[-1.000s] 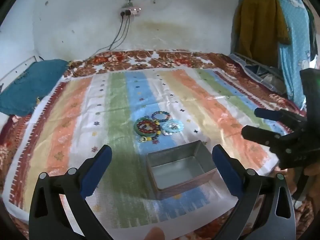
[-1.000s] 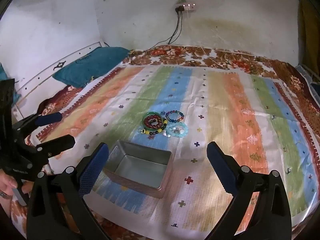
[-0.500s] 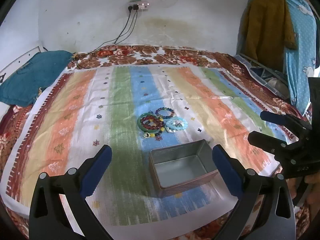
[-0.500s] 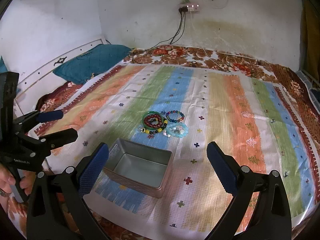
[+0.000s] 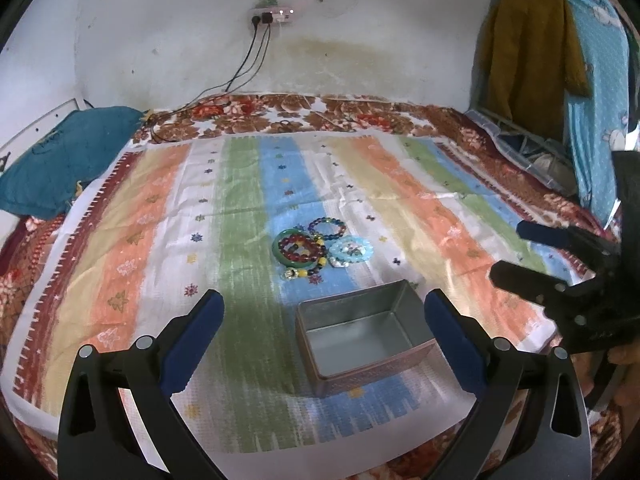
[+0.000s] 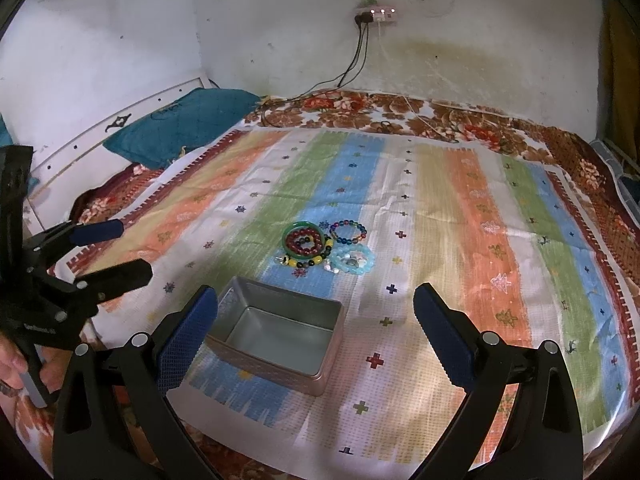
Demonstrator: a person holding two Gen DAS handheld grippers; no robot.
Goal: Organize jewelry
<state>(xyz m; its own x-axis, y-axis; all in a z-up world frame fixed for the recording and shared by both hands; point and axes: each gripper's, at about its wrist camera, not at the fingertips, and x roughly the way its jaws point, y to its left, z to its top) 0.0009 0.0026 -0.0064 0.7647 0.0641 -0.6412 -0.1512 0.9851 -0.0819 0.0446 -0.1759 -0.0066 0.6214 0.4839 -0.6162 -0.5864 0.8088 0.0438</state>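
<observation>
A small heap of bead bracelets [image 5: 316, 246] lies on the blue stripe of the bedspread: a green bangle around a red bead ring, a multicoloured one, a light-blue one and a yellow-and-black one. Just in front stands an open, empty metal tin [image 5: 372, 372]. My left gripper [image 5: 323, 298] hovers open above the tin's near side and holds nothing. My right gripper [image 6: 315, 293] is open and empty too, to the right of the tin [image 6: 272, 370] and short of the bracelets [image 6: 324, 250]. Each gripper shows in the other's view: right gripper [image 5: 508, 251], left gripper [image 6: 134, 249].
The striped cloth [image 5: 160, 220] covers a floral bedsheet. A teal pillow [image 5: 68, 156] lies at the far left. Clothes [image 5: 560, 60] hang at the right. Cables drop onto the bed from a wall power strip [image 5: 272, 14]. A hand [image 6: 8, 364] holds the left gripper's handle.
Both cameras have shifted a little, and the left view has turned so the wall socket sits nearer its centre. The jaws stayed open. The bracelets and the tin have not moved.
</observation>
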